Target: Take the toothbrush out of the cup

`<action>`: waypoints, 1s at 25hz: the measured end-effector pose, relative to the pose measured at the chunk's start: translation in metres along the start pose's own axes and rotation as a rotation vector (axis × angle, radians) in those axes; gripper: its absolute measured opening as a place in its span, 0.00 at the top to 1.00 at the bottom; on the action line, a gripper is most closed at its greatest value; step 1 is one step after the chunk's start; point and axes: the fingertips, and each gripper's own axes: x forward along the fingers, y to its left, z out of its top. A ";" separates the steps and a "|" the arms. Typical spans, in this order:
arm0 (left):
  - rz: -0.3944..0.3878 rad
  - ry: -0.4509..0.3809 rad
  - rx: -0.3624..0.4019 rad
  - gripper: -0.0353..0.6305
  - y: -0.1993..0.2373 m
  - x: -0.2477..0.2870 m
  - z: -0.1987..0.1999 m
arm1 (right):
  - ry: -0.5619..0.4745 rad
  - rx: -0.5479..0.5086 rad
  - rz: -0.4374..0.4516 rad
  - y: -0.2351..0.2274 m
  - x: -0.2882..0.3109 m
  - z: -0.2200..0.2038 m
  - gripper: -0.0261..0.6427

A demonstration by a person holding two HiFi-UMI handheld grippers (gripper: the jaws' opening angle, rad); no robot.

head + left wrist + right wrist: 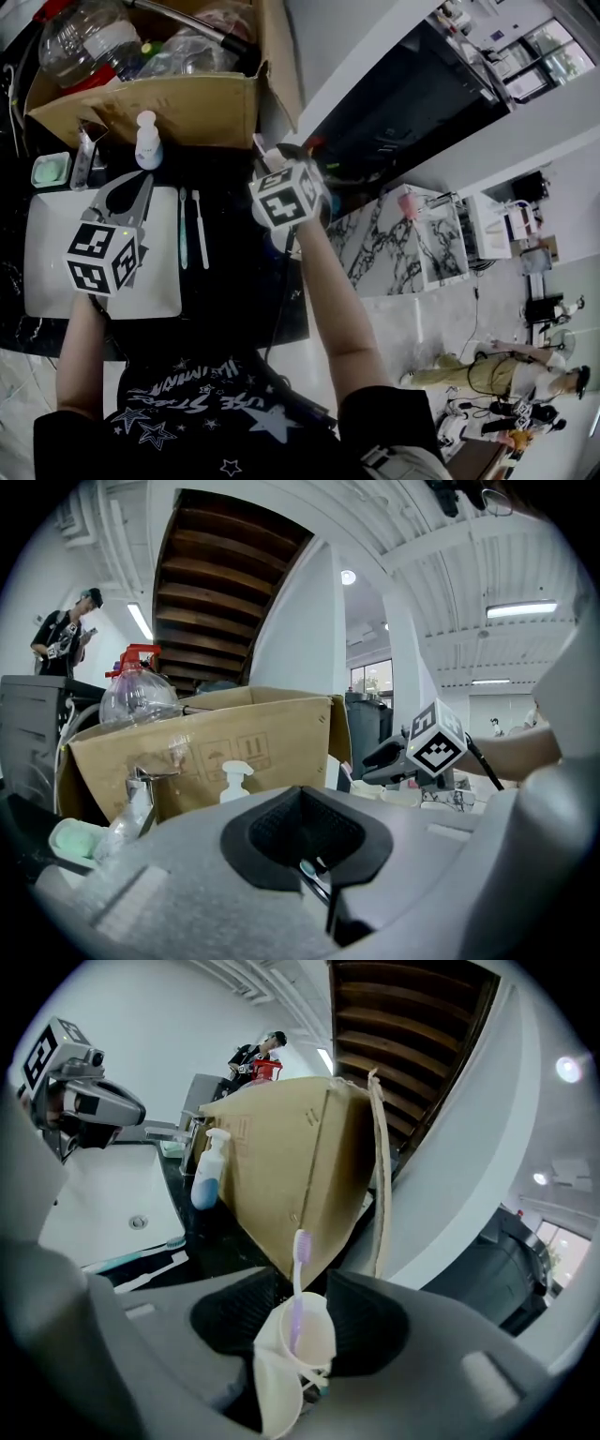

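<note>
Toothbrush (298, 1274), purple, stands upright in the cup (284, 1372) with its bristles above the rim, as the right gripper view shows. The right gripper (302, 1312) is clamped on that cup, a dark pad pressing each side. Just ahead of its jaws leans a box (291, 1147). To their left are a bottle (206, 1180), two brushes (141, 1260) lying flat and the sink (94, 1194), with the left gripper (131, 1108) above it.

In the left gripper view the jaws are together with nothing plainly held. A teal speck shows in the seam between them, and I cannot tell what it is. Ahead of them are the box, a tap (141, 789) and the bottle. The right gripper hangs off to the right.

The head view has the left gripper over the sink, with the two brushes just to its right. The right gripper is further right, near the box's corner, and the cup is a pale shape at its tips.
</note>
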 end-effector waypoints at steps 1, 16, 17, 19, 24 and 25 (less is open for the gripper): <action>0.002 0.003 -0.001 0.93 0.000 0.002 -0.001 | 0.008 -0.006 0.011 0.000 0.004 -0.001 0.70; 0.000 0.065 -0.053 0.93 0.002 0.015 -0.023 | 0.105 -0.067 0.044 0.002 0.049 -0.009 0.81; 0.000 0.068 -0.054 0.93 0.002 0.015 -0.024 | 0.110 -0.071 0.042 0.003 0.050 -0.010 0.81; 0.001 0.072 -0.054 0.93 0.003 0.016 -0.026 | 0.121 -0.073 0.045 0.004 0.052 -0.012 0.83; 0.007 0.077 -0.062 0.93 0.006 0.015 -0.030 | 0.123 -0.049 0.064 0.008 0.053 -0.013 0.92; 0.008 0.077 -0.063 0.93 0.007 0.014 -0.030 | 0.114 -0.046 0.059 0.007 0.053 -0.012 0.92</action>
